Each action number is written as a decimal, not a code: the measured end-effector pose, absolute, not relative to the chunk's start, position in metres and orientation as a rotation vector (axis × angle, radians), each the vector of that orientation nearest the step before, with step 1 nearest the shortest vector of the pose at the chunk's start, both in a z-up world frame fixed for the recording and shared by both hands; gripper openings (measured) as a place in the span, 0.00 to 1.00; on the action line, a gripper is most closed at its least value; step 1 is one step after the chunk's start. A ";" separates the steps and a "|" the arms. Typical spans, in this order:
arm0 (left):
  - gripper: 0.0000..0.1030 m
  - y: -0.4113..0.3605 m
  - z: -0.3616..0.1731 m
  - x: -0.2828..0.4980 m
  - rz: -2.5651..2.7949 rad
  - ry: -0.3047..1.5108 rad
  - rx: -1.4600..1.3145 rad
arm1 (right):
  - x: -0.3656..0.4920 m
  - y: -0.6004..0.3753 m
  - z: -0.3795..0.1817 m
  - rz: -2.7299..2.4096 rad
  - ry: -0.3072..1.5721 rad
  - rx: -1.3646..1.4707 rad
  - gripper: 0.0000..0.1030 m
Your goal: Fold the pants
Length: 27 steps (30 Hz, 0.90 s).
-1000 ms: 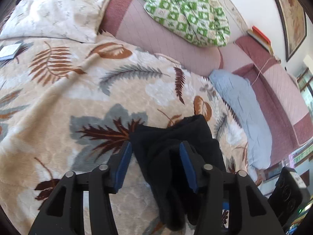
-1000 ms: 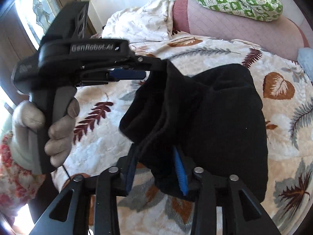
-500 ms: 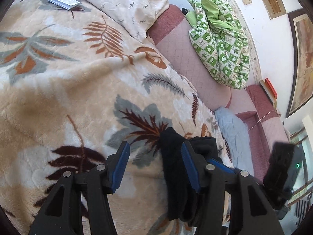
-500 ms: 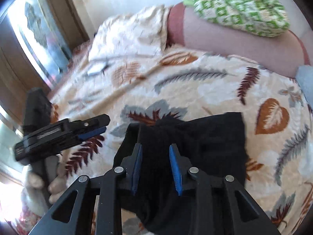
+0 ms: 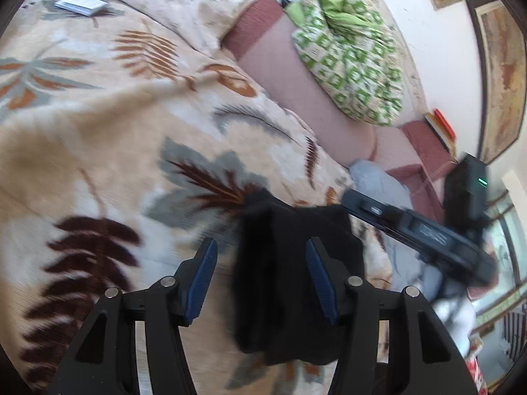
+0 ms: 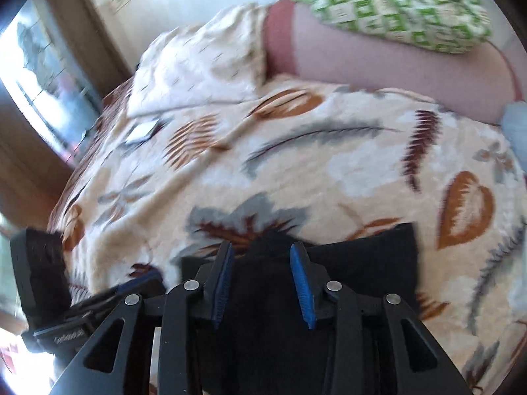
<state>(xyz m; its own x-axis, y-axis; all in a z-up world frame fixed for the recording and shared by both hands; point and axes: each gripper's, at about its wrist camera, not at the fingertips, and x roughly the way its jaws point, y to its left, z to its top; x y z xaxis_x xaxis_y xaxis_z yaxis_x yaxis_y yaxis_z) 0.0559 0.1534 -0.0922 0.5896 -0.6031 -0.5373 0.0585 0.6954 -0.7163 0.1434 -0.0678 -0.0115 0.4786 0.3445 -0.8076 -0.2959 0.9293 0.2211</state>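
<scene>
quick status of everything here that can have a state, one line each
left gripper: jaws open, black cloth between them, not clamped
right gripper: jaws open, over the black cloth
black pants: bunched in a folded heap on the bedspread
leaf-print bedspread: spread over the bed
pillow: lying at the head of the bed
green checked blanket: crumpled on the pink sofa back
small white booklet: closed, flat on the bedspread

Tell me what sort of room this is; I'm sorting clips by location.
Most likely a bedroom at home: a bed under a leaf-print blanket, a pillow at its padded headboard, and a framed picture on the wall.
</scene>
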 end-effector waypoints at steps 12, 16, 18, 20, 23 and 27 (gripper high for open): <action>0.53 0.078 -0.115 0.041 -0.430 0.977 -0.484 | 0.199 -0.076 -0.073 0.146 1.141 -0.084 0.37; 0.53 0.080 -0.110 0.041 -0.445 0.983 -0.460 | 0.197 -0.076 -0.061 0.119 1.083 -0.176 0.37; 0.53 0.089 -0.107 0.042 -0.479 0.978 -0.512 | 0.188 -0.092 -0.040 0.139 1.020 -0.122 0.41; 0.54 0.100 -0.104 0.043 -0.496 0.961 -0.577 | 0.177 -0.113 -0.023 0.153 0.996 -0.048 0.46; 0.57 0.117 -0.100 0.044 -0.495 0.928 -0.653 | 0.154 -0.149 -0.007 0.184 0.969 0.065 0.61; 0.63 0.129 -0.102 0.046 -0.509 0.922 -0.744 | 0.125 -0.193 -0.014 0.229 0.992 0.208 0.65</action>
<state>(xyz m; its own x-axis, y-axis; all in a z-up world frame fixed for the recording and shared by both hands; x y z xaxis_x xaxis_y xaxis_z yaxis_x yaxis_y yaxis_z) 0.0460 0.1287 -0.1024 0.5183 -0.6775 -0.5219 0.0813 0.6465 -0.7585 0.1254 -0.1932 -0.0140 0.5265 0.2843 -0.8012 -0.0962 0.9563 0.2761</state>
